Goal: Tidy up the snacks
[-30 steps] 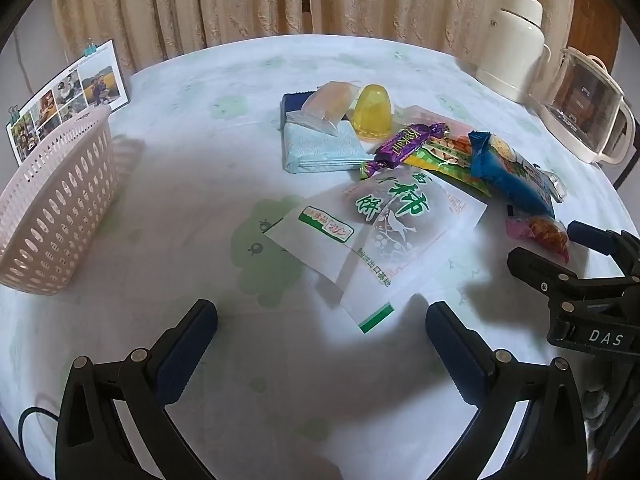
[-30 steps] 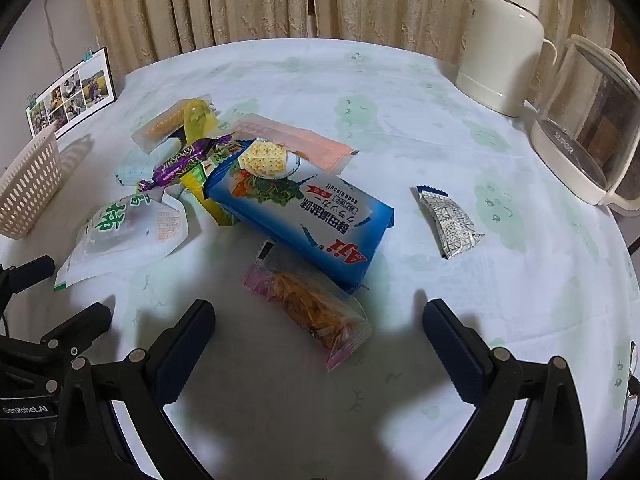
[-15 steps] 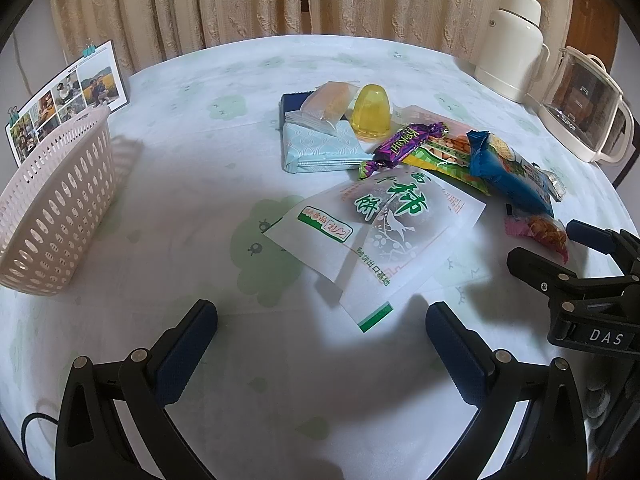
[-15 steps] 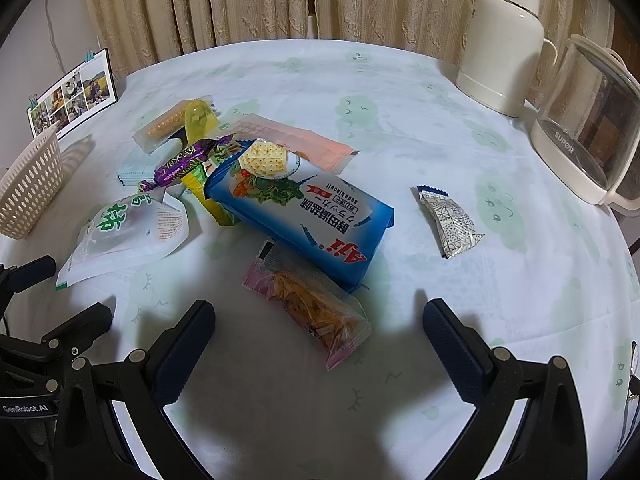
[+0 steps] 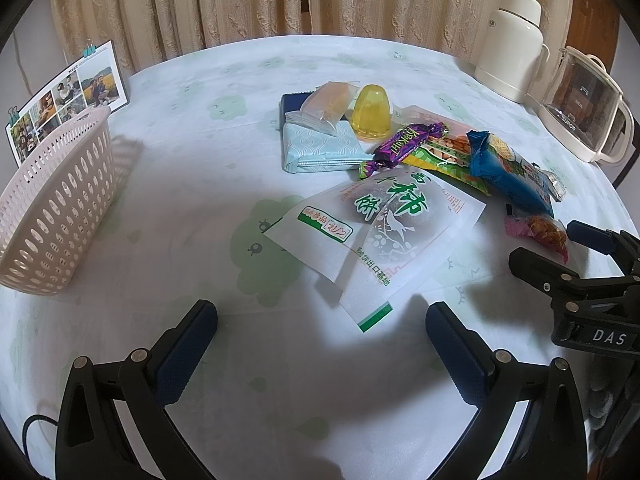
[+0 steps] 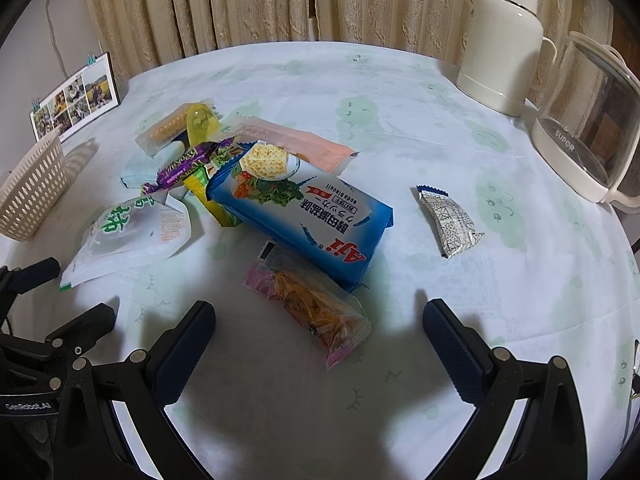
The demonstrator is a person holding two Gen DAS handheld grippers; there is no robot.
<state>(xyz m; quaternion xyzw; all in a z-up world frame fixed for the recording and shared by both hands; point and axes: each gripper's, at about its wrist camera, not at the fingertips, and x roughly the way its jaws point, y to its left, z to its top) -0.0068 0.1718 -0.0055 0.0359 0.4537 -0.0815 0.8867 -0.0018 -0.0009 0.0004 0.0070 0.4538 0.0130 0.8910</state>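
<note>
We've both grippers wide, nothing held: left gripper point(image 5: 320, 344) short of the white pouch point(image 5: 380, 224), right gripper point(image 6: 318, 336) over the pink-edged packet point(image 6: 312, 308). Basket point(image 5: 52, 208) sits well left of the pouch, w/ no snacks visible in it. Risk: slick, overlapping wrappers may slide or drag neighbours.

Before me home dining room: round table point(image 6: 400, 128) under cloud-print cloth, beige curtains point(image 6: 248, 0) behind table, thermos point(image 6: 502, 40) and kettle point(image 6: 588, 128) at table's right edge, family photo calendar point(image 5: 68, 100) at left edge

2 low forward views, shared snacks point(image 5: 404, 184)
</note>
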